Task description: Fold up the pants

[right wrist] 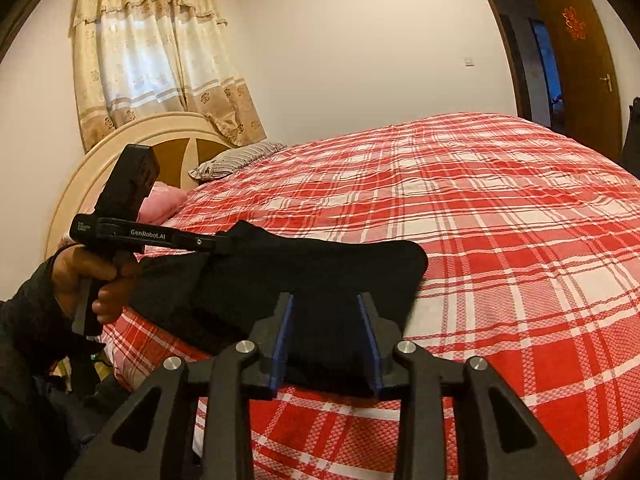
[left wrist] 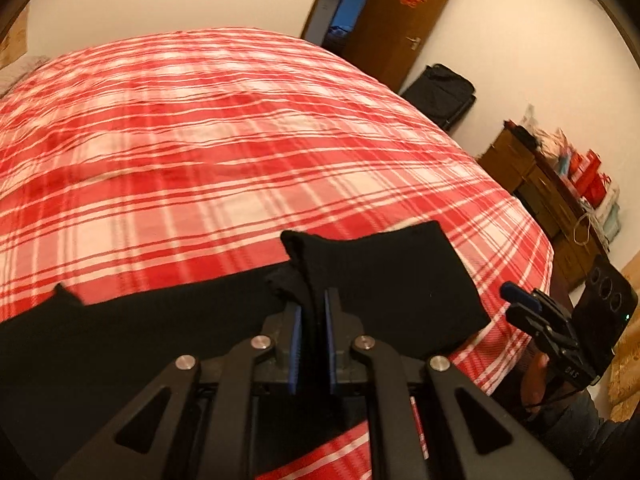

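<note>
The black pants (left wrist: 400, 280) lie along the near edge of the bed's red plaid cover (left wrist: 200, 140). My left gripper (left wrist: 312, 316) is shut on a raised fold of the cloth, which bunches up between its blue pads. In the right wrist view the same left gripper (right wrist: 224, 242), held by a hand (right wrist: 88, 276), pinches the left end of the pants (right wrist: 320, 264) and lifts it off the cover. My right gripper (right wrist: 326, 312) is open, its fingers spread just above the near right part of the pants. It also shows as the right gripper (left wrist: 514, 303) beyond the pants' right end.
The plaid cover (right wrist: 500, 240) stretches far beyond the pants. A headboard (right wrist: 120, 148) and pillows (right wrist: 236, 160) are at the left. A brown door (left wrist: 404, 20), a black suitcase (left wrist: 440, 92) and a wooden dresser (left wrist: 536, 196) with red boxes stand past the bed's right side.
</note>
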A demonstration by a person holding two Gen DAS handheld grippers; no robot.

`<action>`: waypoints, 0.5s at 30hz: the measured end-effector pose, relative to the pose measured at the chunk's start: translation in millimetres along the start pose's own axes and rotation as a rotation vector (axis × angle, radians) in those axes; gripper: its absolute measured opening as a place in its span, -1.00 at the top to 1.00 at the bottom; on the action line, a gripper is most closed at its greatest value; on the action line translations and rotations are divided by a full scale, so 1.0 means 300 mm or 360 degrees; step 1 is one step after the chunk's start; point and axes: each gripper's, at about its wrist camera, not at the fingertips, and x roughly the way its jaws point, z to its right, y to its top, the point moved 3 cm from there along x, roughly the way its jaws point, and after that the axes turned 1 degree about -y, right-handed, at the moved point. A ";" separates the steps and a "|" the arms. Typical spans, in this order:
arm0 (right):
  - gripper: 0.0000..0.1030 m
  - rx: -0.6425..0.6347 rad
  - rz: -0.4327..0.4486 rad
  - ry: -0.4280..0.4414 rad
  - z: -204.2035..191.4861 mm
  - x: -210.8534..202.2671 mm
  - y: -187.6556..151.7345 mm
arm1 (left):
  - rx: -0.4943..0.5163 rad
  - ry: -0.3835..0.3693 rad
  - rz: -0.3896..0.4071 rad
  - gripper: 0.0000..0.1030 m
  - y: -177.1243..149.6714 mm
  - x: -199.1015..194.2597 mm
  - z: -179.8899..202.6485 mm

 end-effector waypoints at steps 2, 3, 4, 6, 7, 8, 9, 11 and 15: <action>0.34 -0.0026 -0.0010 -0.0005 -0.011 0.006 -0.005 | -0.0033 0.0012 0.0002 0.79 -0.011 -0.016 -0.034; 0.34 -0.0037 -0.0017 -0.0001 -0.018 0.011 -0.008 | -0.0042 0.0015 -0.0001 0.79 -0.014 -0.019 -0.044; 0.34 -0.0046 -0.0026 0.0003 -0.024 0.015 -0.011 | -0.0054 0.0017 -0.0007 0.79 -0.019 -0.024 -0.057; 0.34 -0.0066 -0.0042 0.0003 -0.035 0.024 -0.015 | -0.0087 0.0021 -0.0015 0.79 -0.030 -0.031 -0.083; 0.34 -0.0075 -0.0056 0.0012 -0.041 0.029 -0.018 | -0.0095 0.0030 -0.0033 0.79 -0.035 -0.029 -0.091; 0.34 -0.0082 -0.0070 0.0018 -0.047 0.034 -0.021 | -0.0107 0.0045 -0.0043 0.79 -0.042 -0.027 -0.104; 0.34 -0.0086 -0.0077 0.0023 -0.049 0.038 -0.020 | -0.0118 0.0053 -0.0050 0.79 -0.047 -0.025 -0.116; 0.30 -0.0084 -0.0104 0.0040 -0.056 0.050 -0.023 | -0.0141 0.0070 -0.0089 0.79 -0.063 0.003 -0.142; -0.01 -0.0079 -0.0285 0.0023 -0.062 0.125 -0.049 | -0.0157 0.0103 -0.0127 0.79 -0.092 0.056 -0.179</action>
